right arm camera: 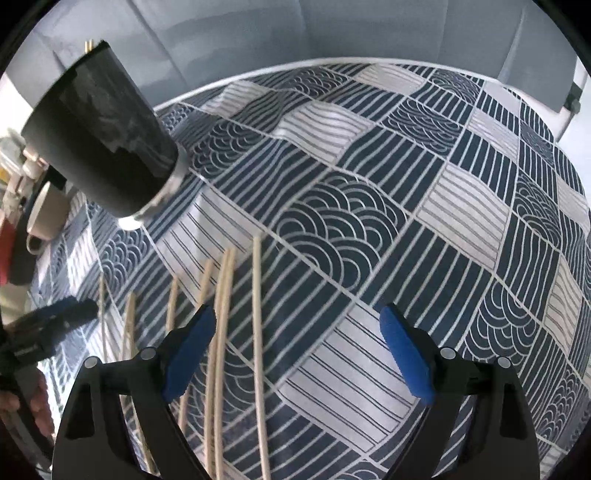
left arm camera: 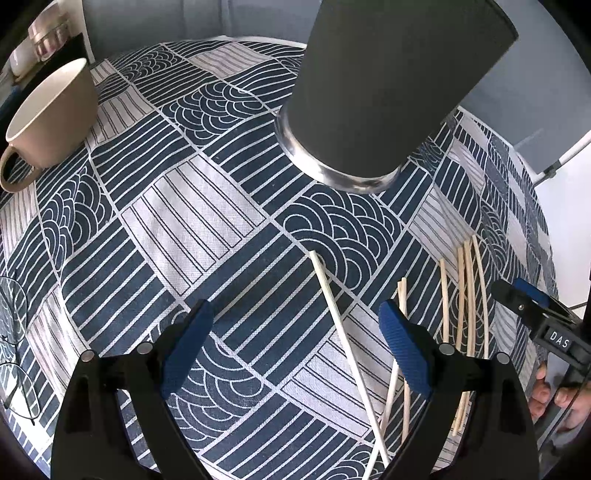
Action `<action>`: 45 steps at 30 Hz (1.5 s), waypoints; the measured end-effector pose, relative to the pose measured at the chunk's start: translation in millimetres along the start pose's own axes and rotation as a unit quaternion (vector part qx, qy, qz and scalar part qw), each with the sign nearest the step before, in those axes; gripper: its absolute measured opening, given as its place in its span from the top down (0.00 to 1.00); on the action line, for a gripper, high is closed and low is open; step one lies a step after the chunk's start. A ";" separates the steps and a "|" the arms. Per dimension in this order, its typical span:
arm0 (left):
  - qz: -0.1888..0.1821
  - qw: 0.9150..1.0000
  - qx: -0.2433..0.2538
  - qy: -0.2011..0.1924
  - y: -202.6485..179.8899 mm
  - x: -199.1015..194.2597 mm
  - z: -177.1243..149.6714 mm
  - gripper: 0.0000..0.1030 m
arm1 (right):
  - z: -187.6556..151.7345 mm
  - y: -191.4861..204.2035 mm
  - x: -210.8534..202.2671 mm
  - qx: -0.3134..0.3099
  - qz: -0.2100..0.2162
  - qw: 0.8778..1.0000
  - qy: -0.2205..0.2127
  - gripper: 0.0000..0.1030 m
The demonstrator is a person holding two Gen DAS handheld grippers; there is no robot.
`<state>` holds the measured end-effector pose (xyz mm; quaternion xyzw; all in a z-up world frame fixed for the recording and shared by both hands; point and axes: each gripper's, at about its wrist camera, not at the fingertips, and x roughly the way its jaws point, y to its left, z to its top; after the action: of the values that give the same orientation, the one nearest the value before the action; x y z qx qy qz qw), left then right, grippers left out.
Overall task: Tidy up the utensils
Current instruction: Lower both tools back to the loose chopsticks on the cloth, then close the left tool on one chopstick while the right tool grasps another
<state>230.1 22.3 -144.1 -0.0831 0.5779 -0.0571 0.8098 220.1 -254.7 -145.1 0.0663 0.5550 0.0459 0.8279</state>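
Observation:
Several pale wooden chopsticks (left arm camera: 466, 295) lie on the blue-and-white patterned tablecloth (left arm camera: 207, 221); one chopstick (left arm camera: 343, 343) lies apart, between my left gripper's fingers. A dark cylindrical holder (left arm camera: 388, 85) with a metal base stands beyond them; it also shows in the right wrist view (right arm camera: 107, 147), with stick tips poking from its top. My left gripper (left arm camera: 295, 347) is open and empty above the cloth. My right gripper (right arm camera: 299, 354) is open and empty, with the chopsticks (right arm camera: 221, 314) under its left finger. The right gripper's tip shows in the left wrist view (left arm camera: 524, 299).
A beige cup (left arm camera: 48, 118) stands at the far left; it also shows in the right wrist view (right arm camera: 44, 218). Eyeglasses (left arm camera: 14, 354) lie at the left edge. Small containers (left arm camera: 44, 37) sit behind the cup. A grey sofa (right arm camera: 332, 29) lies beyond the table edge.

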 end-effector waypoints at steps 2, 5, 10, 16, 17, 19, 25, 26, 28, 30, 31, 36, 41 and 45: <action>0.008 1.000 0.006 0.001 -3.0 1.6 0.2 0.12 | -2.5 -1.0 2.7 -0.004 -0.007 1.000 0.005 0.17; 0.026 0.999 0.019 0.002 -10.2 4.9 -0.9 0.11 | -5.3 -3.7 5.4 -0.005 -0.014 1.000 0.010 0.17; 0.055 0.997 0.045 0.006 -21.8 11.7 -3.2 0.08 | -6.6 -1.8 7.0 -0.024 -0.030 0.999 0.013 0.17; 0.085 0.993 0.077 0.000 -34.3 18.3 -7.5 0.05 | -9.8 5.8 10.3 -0.067 -0.050 0.996 0.021 0.15; 0.086 0.993 0.080 -0.001 -34.8 18.5 -7.6 0.05 | -9.4 5.1 10.4 -0.066 -0.049 0.996 0.022 0.15; 0.085 0.993 0.080 -0.001 -34.7 19.1 -7.4 0.05 | -9.4 5.6 10.4 -0.073 -0.049 0.996 0.021 0.16; 0.083 0.993 0.080 0.001 -33.0 17.8 -9.1 0.09 | -10.1 8.6 7.6 -0.080 -0.048 0.995 0.024 0.26; 0.082 0.993 0.079 -0.001 -32.0 16.9 -10.1 0.10 | -10.4 10.1 6.4 -0.083 -0.048 0.995 0.024 0.30; 0.082 0.994 0.078 -0.008 -29.2 12.7 -13.3 0.16 | -10.9 12.3 3.7 -0.089 -0.045 0.995 0.024 0.40; 0.083 0.994 0.070 -0.016 -24.2 7.7 -14.8 0.26 | -11.1 15.4 0.5 -0.099 -0.040 0.994 0.024 0.53; 0.083 0.994 0.068 -0.018 -21.6 5.1 -15.2 0.33 | -11.3 15.9 -0.7 -0.102 -0.040 0.994 0.025 0.59; 0.079 0.995 0.049 -0.020 8.0 -10.1 -18.7 0.79 | -11.4 11.4 -3.5 -0.090 -0.047 0.995 0.026 0.81; 0.047 0.999 0.014 -0.003 27.9 -12.7 -14.3 0.95 | -9.2 5.1 -4.3 -0.088 -0.056 0.994 0.036 0.95; 0.038 0.999 -0.009 0.008 32.3 -13.8 -14.3 0.96 | -5.6 -2.6 -4.2 -0.077 -0.045 0.995 0.049 0.96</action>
<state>212.0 55.6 -142.3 -0.0673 0.5880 -0.0217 0.8058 213.4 -257.5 -143.7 -0.0247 0.5924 0.0544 0.8034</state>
